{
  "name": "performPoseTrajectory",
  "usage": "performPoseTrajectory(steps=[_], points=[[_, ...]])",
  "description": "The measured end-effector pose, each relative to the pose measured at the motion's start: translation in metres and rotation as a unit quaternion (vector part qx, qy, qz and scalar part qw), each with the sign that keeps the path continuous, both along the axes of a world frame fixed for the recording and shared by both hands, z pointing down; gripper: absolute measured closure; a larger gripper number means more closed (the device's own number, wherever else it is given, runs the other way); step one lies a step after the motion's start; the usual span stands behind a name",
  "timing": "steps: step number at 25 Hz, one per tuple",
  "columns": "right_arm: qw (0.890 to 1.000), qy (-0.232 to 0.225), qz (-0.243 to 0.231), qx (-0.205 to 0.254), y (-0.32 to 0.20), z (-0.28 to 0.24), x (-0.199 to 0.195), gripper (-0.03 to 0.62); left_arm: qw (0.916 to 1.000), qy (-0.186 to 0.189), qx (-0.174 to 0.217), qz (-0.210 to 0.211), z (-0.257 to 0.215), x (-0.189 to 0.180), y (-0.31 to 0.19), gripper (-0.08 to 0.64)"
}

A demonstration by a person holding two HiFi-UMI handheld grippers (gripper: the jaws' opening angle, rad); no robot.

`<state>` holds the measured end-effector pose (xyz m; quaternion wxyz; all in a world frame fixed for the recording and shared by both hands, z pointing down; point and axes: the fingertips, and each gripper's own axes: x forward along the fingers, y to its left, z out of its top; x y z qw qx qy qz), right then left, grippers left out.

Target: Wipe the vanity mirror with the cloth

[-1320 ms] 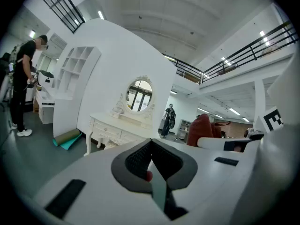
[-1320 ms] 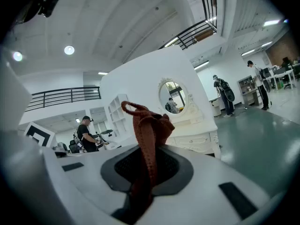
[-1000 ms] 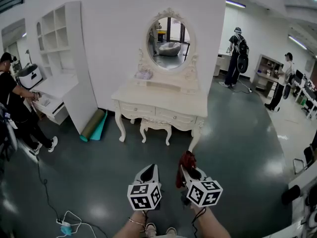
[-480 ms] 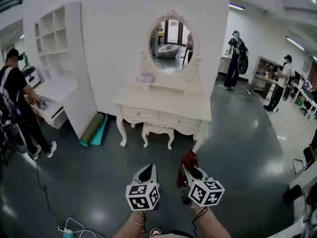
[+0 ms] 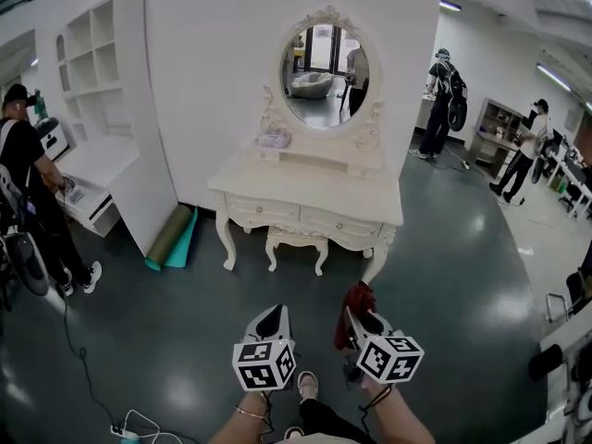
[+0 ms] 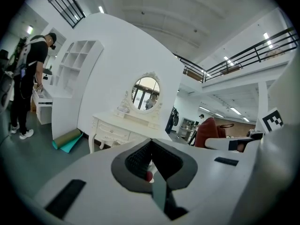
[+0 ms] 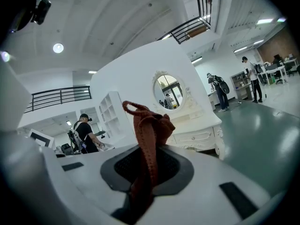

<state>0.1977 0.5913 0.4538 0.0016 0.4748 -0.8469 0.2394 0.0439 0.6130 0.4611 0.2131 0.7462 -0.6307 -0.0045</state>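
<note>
An oval vanity mirror [image 5: 324, 72] in an ornate cream frame stands on a cream dressing table [image 5: 310, 197] against the white wall, well ahead of both grippers. My right gripper [image 5: 356, 314] is shut on a dark red cloth [image 5: 356, 308], which sticks up from its jaws in the right gripper view as a bunched red cloth [image 7: 146, 139]. My left gripper [image 5: 270, 322] is beside it, jaws shut with nothing in them. The mirror [image 6: 146, 93] and mirror [image 7: 168, 92] show small and distant in both gripper views.
A stool [image 5: 296, 243] sits under the table. Rolled mats [image 5: 171, 236] lie left of it beside a white shelf unit [image 5: 106, 72]. A person [image 5: 28, 192] works at far left; two people [image 5: 444, 95] stand at back right. Cables [image 5: 129, 419] lie on the dark floor.
The view has come slightly closer to the dressing table. Both grippers hold the same pose, the cloth still held in the right one. A foot now shows between them.
</note>
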Motion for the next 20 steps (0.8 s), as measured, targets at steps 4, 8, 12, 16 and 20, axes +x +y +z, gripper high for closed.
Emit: performPoseTrajectory(steps=[4,8,12,16,20], points=[[1.0,0.003,-0.004,-0.002,-0.041,0.005,-0.006,0.531,1.0,-0.004,0.0,-0.006,0.005,-0.009,-0.033,0.557],[1.0,-0.004,-0.012,-0.002,-0.09,0.006,-0.018,0.531,0.9998,-0.01,-0.002,-0.015,0.007,-0.02,-0.076,0.557],[1.0,-0.005,-0.022,-0.002,-0.143,0.002,-0.028,0.529,0.9997,-0.011,0.0,-0.024,-0.001,-0.028,-0.128,0.557],[1.0,-0.007,-0.023,0.0,-0.196,-0.004,-0.032,0.529,0.9996,-0.015,0.004,-0.025,-0.009,-0.033,-0.18,0.557],[1.0,-0.008,-0.019,0.0,-0.246,-0.005,-0.03,0.529,0.9996,-0.016,0.004,-0.022,-0.01,-0.033,-0.228,0.557]])
